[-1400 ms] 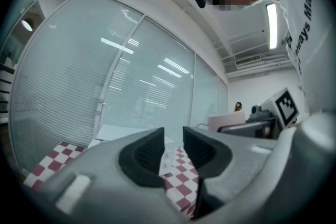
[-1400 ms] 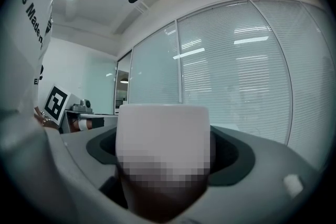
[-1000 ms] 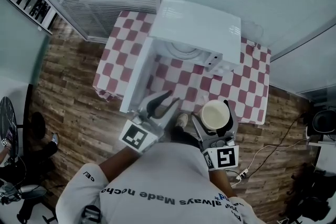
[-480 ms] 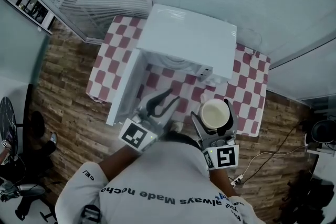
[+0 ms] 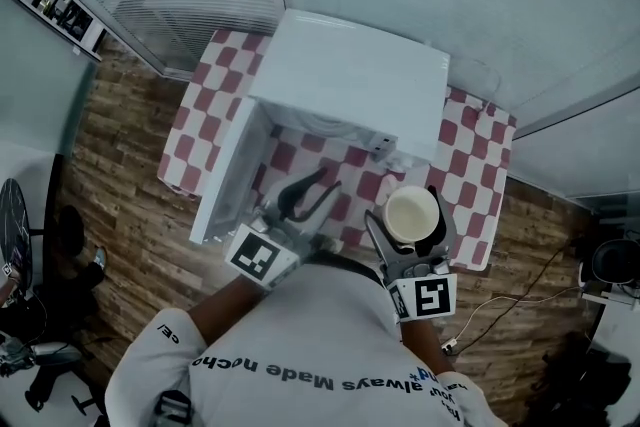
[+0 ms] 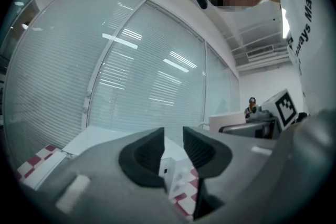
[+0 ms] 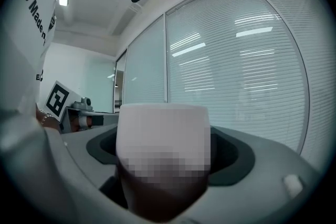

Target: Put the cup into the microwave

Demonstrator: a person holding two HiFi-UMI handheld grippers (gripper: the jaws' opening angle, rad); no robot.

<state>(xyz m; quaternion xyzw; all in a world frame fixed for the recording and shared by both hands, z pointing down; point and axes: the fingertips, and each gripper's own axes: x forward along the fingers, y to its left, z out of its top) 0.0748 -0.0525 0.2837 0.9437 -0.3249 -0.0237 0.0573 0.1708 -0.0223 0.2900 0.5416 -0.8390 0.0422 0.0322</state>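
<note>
Right now my right hand-held gripper (image 7: 165, 152) is clamped on the upright cup (image 5: 411, 215), a pad on each side, near the front edge of the table (image 5: 472, 150). My left hand-held gripper (image 6: 172, 152) is empty, its jaws a slit apart, and sits closer to the cavity. Beyond, the microwave (image 5: 350, 75) has its door (image 5: 222, 185) swung left, so its mouth lies ahead and left of the cup. Only the head view shows that; the right gripper view gives just cup and blinds (image 7: 252, 60).

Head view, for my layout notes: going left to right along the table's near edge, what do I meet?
Open white microwave door → grey two-jaw left gripper → round white cup, held in the right gripper.
</note>
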